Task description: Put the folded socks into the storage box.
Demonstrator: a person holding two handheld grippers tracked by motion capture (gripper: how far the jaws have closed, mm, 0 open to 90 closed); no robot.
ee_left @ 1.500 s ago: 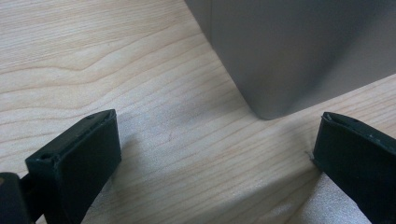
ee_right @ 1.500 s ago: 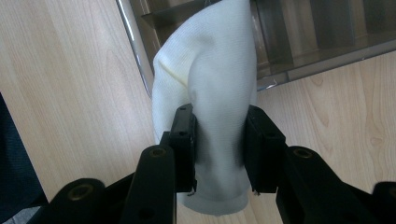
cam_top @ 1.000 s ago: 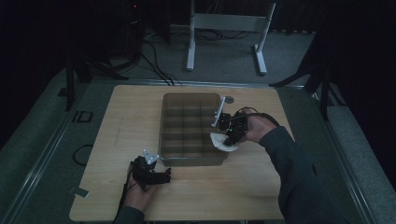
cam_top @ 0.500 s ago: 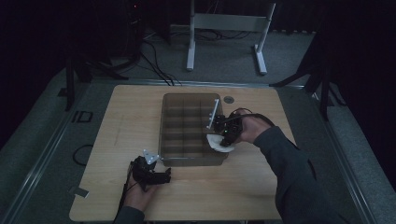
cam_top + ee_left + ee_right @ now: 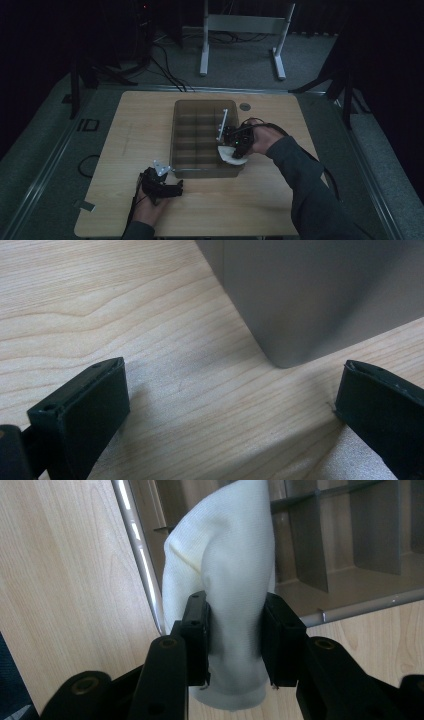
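White sock [image 5: 225, 580] sits clamped between right gripper [image 5: 234, 630] fingers; left gripper [image 5: 225, 410] fingers stand apart.

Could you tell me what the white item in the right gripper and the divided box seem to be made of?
The white item looks like a soft knitted fabric, matt, with a fine ribbed weave and folds where the right gripper pinches it. The divided box seems to be smooth grey plastic, slightly translucent, with thin moulded partitions and a glossy rim.

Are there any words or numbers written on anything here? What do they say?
None can be read.
The floor mark left of the table looks a bit like "ID", but it is too dark and blurry to be sure.
The divided box and white cloth are plain.
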